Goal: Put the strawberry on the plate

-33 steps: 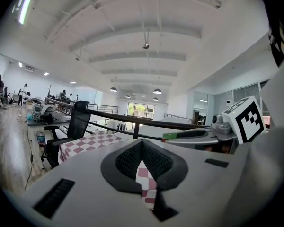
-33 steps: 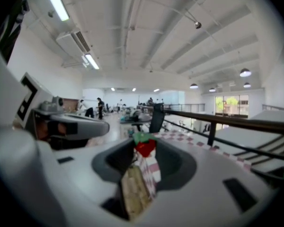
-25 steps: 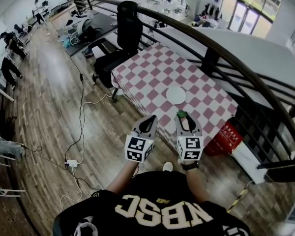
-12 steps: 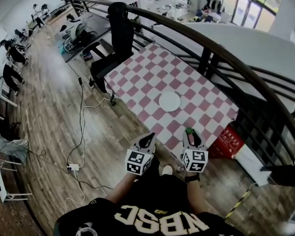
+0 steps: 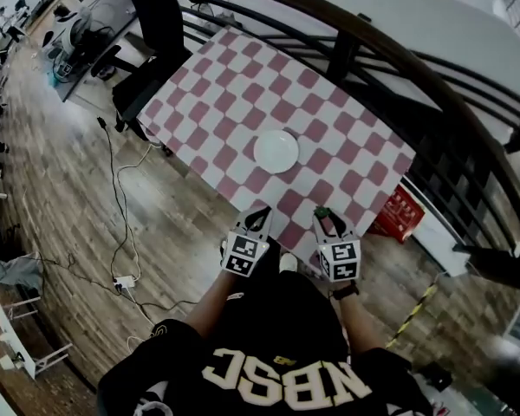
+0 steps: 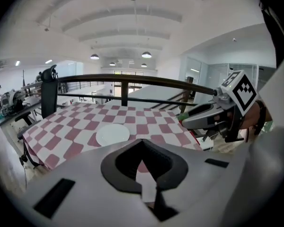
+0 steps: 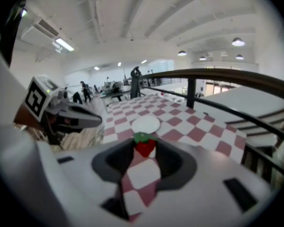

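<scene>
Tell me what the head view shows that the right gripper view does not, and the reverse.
Only the head view: the person's black shirt, the red crate beside the table, the floor cables. Only the right gripper view: the ceiling lamps. Both: the white plate on the checked table, the left gripper, and the strawberry held between the right gripper's jaws.

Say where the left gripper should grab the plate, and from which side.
Near rim of the plate, coming from the person's side. It lies flat and empty on the table, so only its thin edge offers a bite: one jaw over, one slid under, probably at a low angle. The left gripper is shut and must open first; the right gripper holds the strawberry.
</scene>
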### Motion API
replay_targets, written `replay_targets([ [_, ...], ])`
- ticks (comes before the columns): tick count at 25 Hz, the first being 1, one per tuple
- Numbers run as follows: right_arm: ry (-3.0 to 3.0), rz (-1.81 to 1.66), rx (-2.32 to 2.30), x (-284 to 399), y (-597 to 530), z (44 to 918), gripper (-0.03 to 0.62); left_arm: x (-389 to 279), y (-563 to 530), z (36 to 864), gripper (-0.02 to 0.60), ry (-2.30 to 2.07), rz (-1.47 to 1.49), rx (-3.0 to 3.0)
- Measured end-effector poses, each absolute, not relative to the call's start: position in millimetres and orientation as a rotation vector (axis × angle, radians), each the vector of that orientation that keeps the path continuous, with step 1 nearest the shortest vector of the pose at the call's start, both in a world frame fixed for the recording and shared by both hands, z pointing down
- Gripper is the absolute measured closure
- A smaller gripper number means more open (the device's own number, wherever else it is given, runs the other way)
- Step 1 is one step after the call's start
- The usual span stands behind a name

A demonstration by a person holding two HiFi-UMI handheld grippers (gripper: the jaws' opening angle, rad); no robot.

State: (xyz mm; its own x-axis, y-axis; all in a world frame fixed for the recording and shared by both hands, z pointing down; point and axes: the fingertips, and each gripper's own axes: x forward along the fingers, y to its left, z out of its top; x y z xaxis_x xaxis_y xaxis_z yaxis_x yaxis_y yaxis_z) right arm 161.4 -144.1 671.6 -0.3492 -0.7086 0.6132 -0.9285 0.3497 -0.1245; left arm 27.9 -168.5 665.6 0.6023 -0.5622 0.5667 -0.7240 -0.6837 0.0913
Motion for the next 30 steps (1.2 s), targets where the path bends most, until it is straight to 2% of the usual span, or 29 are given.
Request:
replay_targets([
  [13,-2.092,0.594,1.158,89,-283,737,0.444,7,-251,737,0.566,-0.914,0.763,2.344],
  [23,-1.997,0.581,1.066,55,-319,797,0.444,-10,-265,779,0.566,-0.878,0.719,2.190],
  [30,-2.013,0.619,1.073,45,-323,798,0.442,-8,-272,774,0.566,-0.872,0.694,2.195],
])
